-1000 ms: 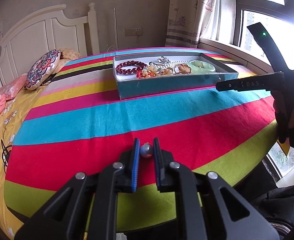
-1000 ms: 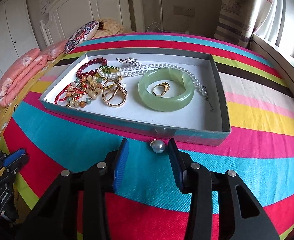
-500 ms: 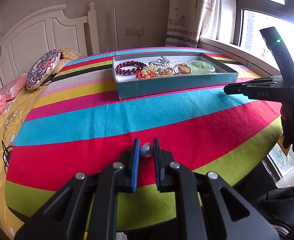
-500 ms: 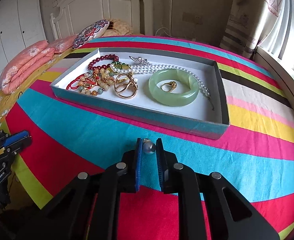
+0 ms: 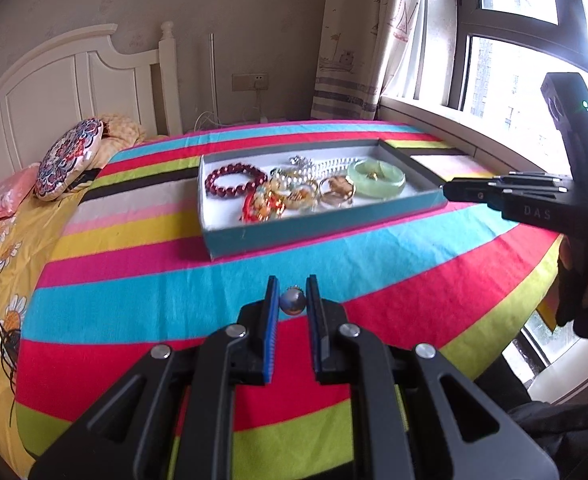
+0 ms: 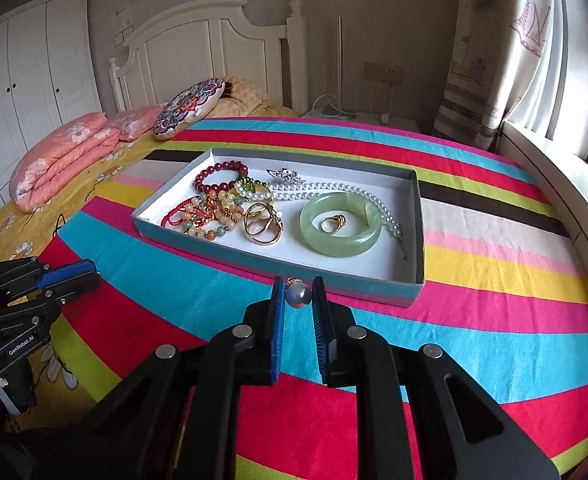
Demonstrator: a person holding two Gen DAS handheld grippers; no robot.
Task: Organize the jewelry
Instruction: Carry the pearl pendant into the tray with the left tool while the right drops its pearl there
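Both claws are nearly closed, and each one pinches a small round pearl bead between its blue pads. Left claw (image 5: 292, 300) points forward and down over the striped cloth (image 5: 141, 292); its bead (image 5: 292, 301), grey-blue with a small gold cap, sits right at the fingertips, lifted above the cloth. Right claw (image 6: 298, 295) is tilted down in the same way – its bead (image 6: 297, 295) is silver-grey, also with a small cap on top, and it hangs just before the near wall of the box (image 6: 374, 292).

In the left view the right claw (image 5: 448, 191) comes in from the right edge, fingers almost level, with the tips over the right end of the box (image 5: 294, 236). A dark-gloved hand (image 5: 582, 288) grips its handle from below. In the right view the left claw (image 6: 89, 276) is at the left edge, low and well apart from the box.

The box is shallow, blue outside and white inside, and it lies on the cloth between the claws and the headboard (image 6: 213, 52). Inside it are a dark red bracelet (image 6: 219, 176), a pearl necklace (image 6: 334, 190), a green bangle (image 6: 340, 224) with a gold ring (image 6: 332, 223) lying inside its circle, two joined gold rings (image 6: 263, 224) and a tangle of coloured beads (image 6: 209, 216) with red cord – all touching or overlapping at the left half.
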